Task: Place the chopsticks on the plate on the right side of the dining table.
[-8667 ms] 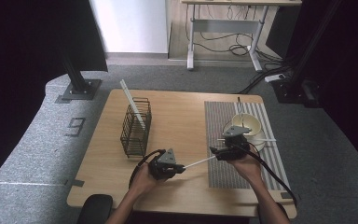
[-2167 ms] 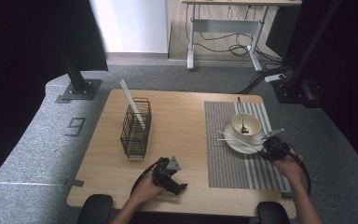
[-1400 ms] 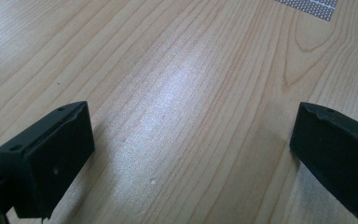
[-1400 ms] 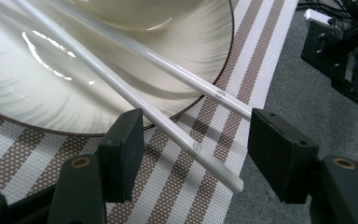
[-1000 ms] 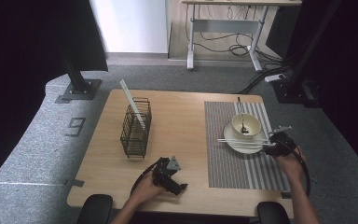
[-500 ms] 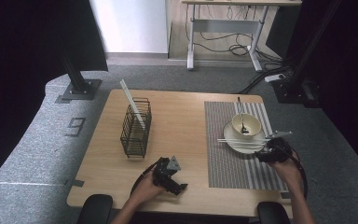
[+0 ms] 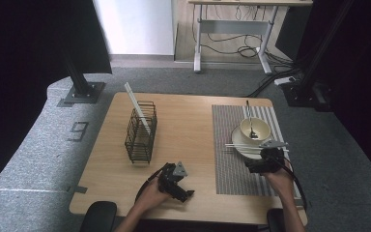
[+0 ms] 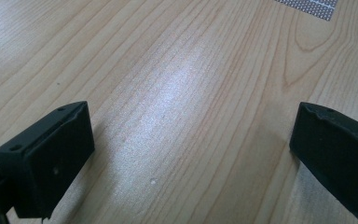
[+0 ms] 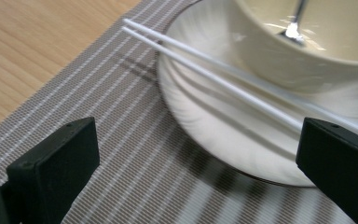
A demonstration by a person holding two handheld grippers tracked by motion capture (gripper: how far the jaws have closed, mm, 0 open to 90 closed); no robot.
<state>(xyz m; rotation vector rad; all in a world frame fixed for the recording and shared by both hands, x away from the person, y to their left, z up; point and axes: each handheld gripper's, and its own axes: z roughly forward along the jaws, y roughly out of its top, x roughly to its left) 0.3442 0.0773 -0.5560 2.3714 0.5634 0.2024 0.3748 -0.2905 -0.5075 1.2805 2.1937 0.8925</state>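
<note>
Now the setting-down of the chopsticks (image 7: 251, 146) looks just finished. They lie side by side across the near rim of the white plate (image 7: 238, 134), tips pointing toward the table's middle, with the cream bowl (image 7: 255, 128) standing on the plate behind them and a spoon (image 7: 249, 119) leaning inside it. Plate and bowl sit on the striped placemat (image 7: 232, 169).

Right gripper (image 7: 260, 165): just beside the plate's near edge, over the mat. Its jaws have just been opening and now stand wide apart with nothing between them; in the right gripper view the chopsticks (image 9: 214, 74) run above and beyond the jaws, clear of both pads, the far ends passing close over the right one.

Left gripper (image 7: 176, 186): resting low on the bare wood near the front edge of the table (image 7: 188, 116), jaws spread wide, holding nothing. The left gripper view gives plain wood grain (image 8: 182, 102) between them and a corner of the mat at top.

Elsewhere: black wire rack (image 7: 140, 131) on the left half of the table, one white stick (image 7: 137, 108) still leaning in it.

Judgement: release step done, place setting nearly complete. Next move likely calls for drawing the right gripper back low and straight, away from the plate, so the right jaw does not catch the chopstick ends and roll them off the rim. If the stick in the rack is next, that falls to the left gripper.
</note>
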